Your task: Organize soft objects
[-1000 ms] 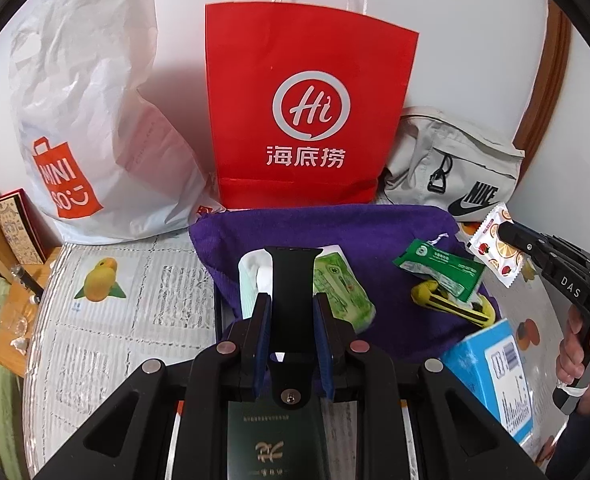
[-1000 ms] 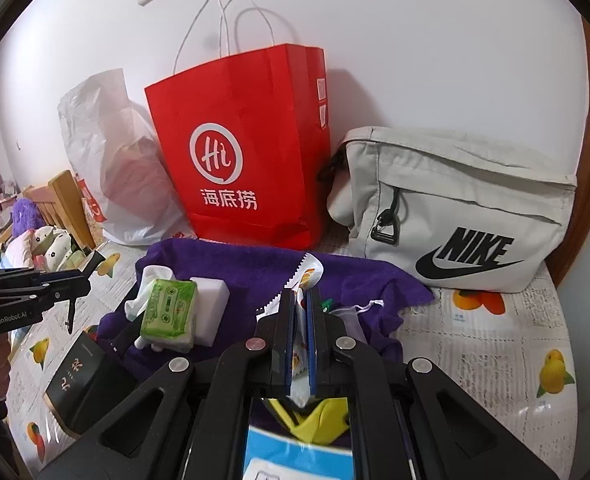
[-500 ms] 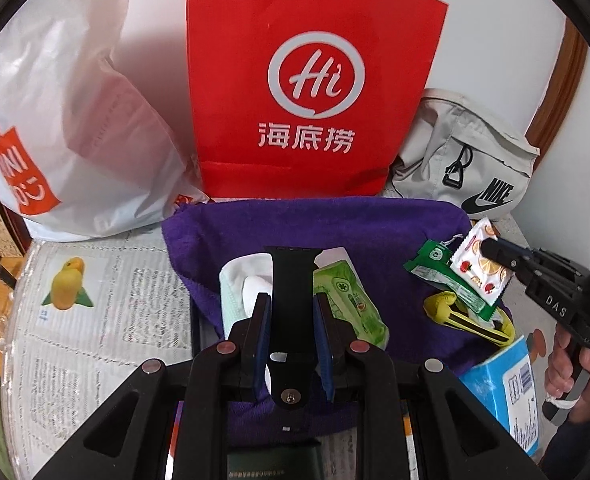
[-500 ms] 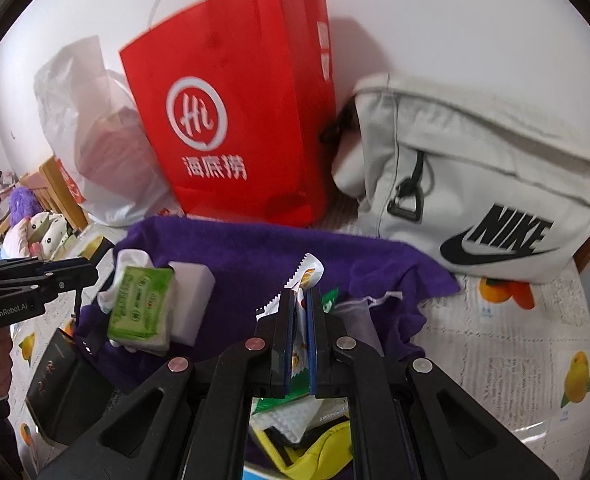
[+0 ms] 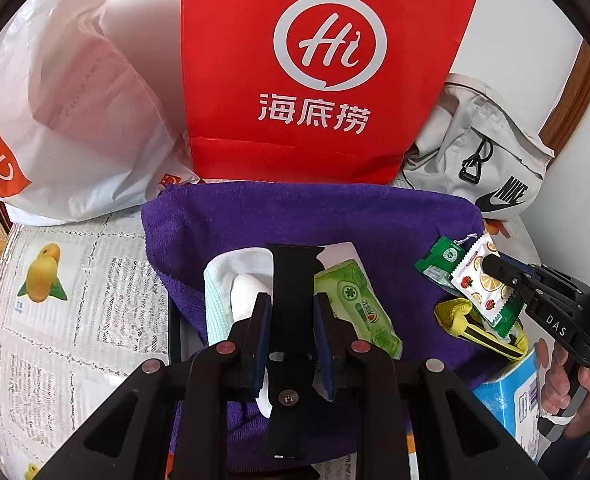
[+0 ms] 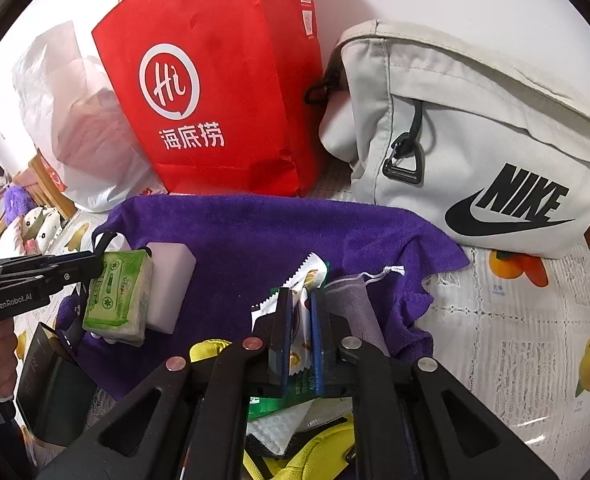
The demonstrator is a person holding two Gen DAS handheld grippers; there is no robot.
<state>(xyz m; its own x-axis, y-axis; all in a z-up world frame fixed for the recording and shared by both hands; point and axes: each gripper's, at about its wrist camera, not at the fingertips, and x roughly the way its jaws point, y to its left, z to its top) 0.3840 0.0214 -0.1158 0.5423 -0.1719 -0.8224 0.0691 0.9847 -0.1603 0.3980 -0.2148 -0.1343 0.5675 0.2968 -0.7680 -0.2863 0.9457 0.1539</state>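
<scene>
Overhead, left gripper (image 5: 293, 312) fingers clamp a black strap (image 5: 293, 276), right gripper (image 6: 301, 332) fingers pinch a sachet (image 6: 301, 320), above purple towel (image 5: 335, 216) on lace-patterned tablecloth (image 5: 75, 300).

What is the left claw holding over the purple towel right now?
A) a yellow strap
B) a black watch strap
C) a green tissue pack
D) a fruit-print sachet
B: the left claw is shut on the black watch strap, which juts forward above the purple towel; the green tissue pack lies loose beside it.
</scene>
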